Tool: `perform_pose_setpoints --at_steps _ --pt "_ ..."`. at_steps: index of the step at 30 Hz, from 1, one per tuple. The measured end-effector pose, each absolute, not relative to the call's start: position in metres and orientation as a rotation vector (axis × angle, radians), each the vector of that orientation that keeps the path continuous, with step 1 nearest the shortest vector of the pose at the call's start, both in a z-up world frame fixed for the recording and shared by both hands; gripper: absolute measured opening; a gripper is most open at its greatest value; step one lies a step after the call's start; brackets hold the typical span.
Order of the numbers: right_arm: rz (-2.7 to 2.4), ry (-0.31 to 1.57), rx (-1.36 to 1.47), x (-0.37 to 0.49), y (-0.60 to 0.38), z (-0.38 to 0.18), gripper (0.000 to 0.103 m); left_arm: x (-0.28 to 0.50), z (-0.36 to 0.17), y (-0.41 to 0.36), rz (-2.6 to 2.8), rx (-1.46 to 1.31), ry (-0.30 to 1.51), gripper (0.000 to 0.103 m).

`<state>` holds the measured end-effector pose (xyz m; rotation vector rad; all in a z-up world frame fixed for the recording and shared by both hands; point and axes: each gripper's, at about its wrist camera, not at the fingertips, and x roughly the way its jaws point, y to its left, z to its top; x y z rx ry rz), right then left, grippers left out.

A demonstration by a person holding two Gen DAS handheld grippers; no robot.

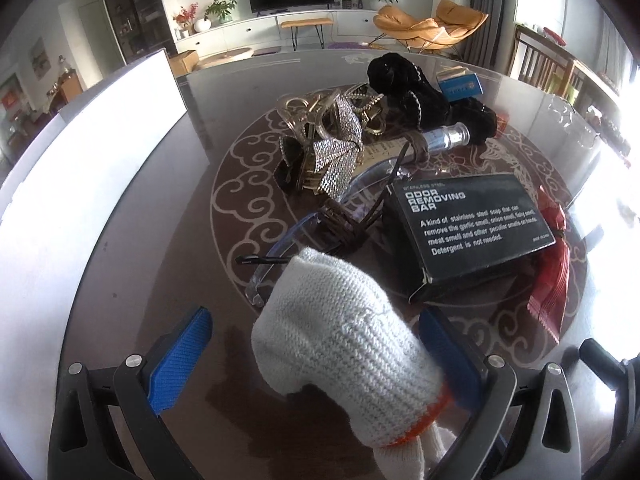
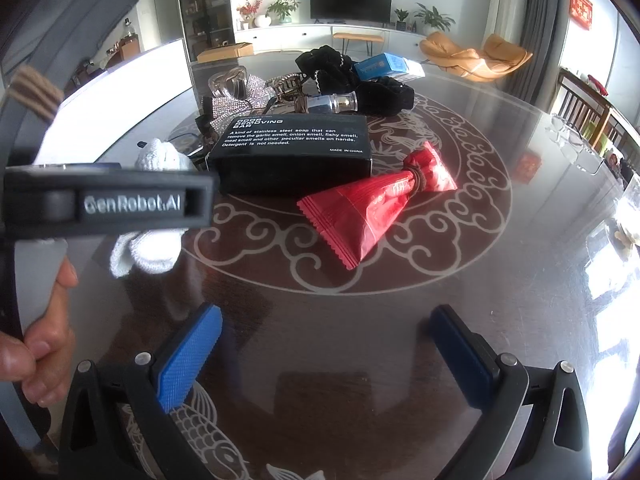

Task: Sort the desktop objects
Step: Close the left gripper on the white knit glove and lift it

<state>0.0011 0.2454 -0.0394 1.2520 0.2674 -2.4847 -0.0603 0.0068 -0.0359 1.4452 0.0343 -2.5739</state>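
A white knit glove point(image 1: 340, 344) with an orange cuff lies between the fingers of my left gripper point(image 1: 316, 356), which stands open; the glove touches the right blue pad point(image 1: 452, 356). Beyond it lie clear glasses point(image 1: 280, 240), a black "Odor Removing Bar" box point(image 1: 472, 220), a red packet point(image 1: 552, 272), a rhinestone bow clip point(image 1: 336, 156), a small glass bottle point(image 1: 444, 138) and a black scrunchie point(image 1: 404, 84). My right gripper point(image 2: 324, 344) hangs open over bare table, nearer than the red packet point(image 2: 372, 208) and the black box point(image 2: 292, 148). The glove point(image 2: 150, 254) shows at left.
A white board point(image 1: 80, 160) stands along the table's left side. A blue box point(image 2: 384, 65) lies at the back of the pile. The left gripper's body point(image 2: 108, 200), held by a hand point(image 2: 40, 344), fills the left of the right wrist view. Chairs stand at far right.
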Motion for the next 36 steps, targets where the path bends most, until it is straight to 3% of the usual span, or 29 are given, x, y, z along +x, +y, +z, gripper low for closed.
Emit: perform_pose_setpoints --at_steps 13,19,20,22,25,28,32,36 --pt "-2.487 0.266 1.252 0.002 0.246 -0.04 0.103 -0.058 -0.043 -0.002 -2.597 1.454 0.135 0.103" --pt "-2.431 0.172 1.275 0.001 0.258 -0.033 0.103 -0.069 -0.043 -0.009 -2.648 1.584 0.053 0.103" --pt "-2.435 0.063 1.258 0.002 0.272 -0.027 0.103 -0.067 -0.042 -0.013 -2.657 1.584 0.045 0.1" --pt "-2.512 -0.132 1.225 -0.002 0.302 -0.012 0.103 -0.058 -0.037 -0.023 -2.713 1.518 0.028 0.059" --pt "-2.601 -0.267 1.295 -0.025 0.328 0.003 0.103 -0.044 -0.033 -0.034 -2.755 1.518 0.055 0.041" --pt "-2.555 -0.269 1.375 -0.052 0.319 0.002 0.098 -0.028 -0.028 -0.043 -2.782 1.505 0.061 0.039" --pt "-2.462 -0.267 1.509 -0.088 0.295 -0.017 0.061 -0.004 -0.02 -0.056 -2.813 1.483 0.031 0.039" --pt "-2.5 -0.23 1.542 -0.103 0.281 -0.026 0.06 0.019 -0.013 -0.076 -2.823 1.492 0.036 0.039"
